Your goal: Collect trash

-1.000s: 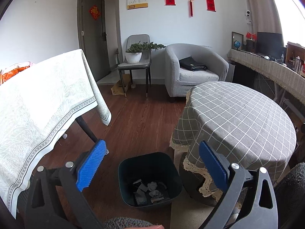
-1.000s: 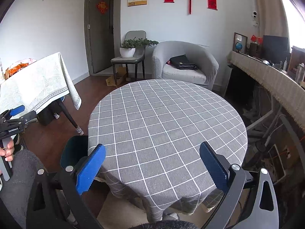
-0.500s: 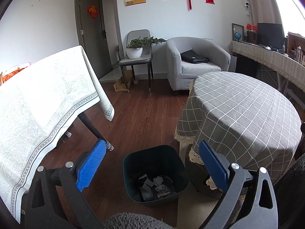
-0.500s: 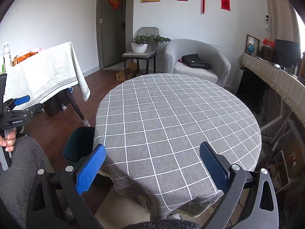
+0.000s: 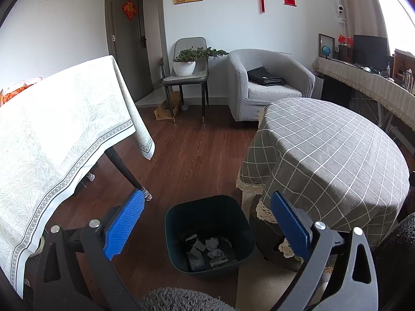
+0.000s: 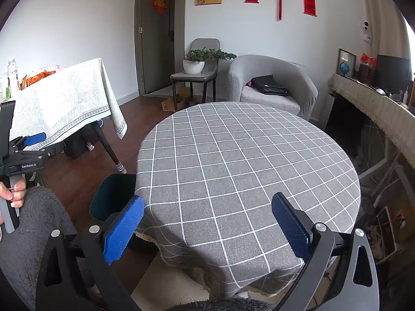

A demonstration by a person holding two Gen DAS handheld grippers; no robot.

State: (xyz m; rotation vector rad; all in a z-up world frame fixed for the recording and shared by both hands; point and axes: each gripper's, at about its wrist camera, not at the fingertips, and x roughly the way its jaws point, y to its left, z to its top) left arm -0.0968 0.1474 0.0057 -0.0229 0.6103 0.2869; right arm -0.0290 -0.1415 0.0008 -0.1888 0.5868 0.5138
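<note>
A dark green bin stands on the wooden floor beside the round table, with several crumpled grey scraps of trash in its bottom. My left gripper hangs above the bin, open, nothing between its blue pads. In the right wrist view my right gripper is open and empty over the near edge of the round table's grey checked cloth, which carries nothing. The bin's rim peeks out left of that table. A hand holds the left gripper at the far left.
A table with a pale patterned cloth stands to the left, its dark leg near the bin. Behind are a grey armchair with a black bag, a chair with a potted plant, and a long sideboard at right.
Both grippers have drawn back and risen a little; the bin and round table sit slightly farther off in each view. Both stay open and empty.
</note>
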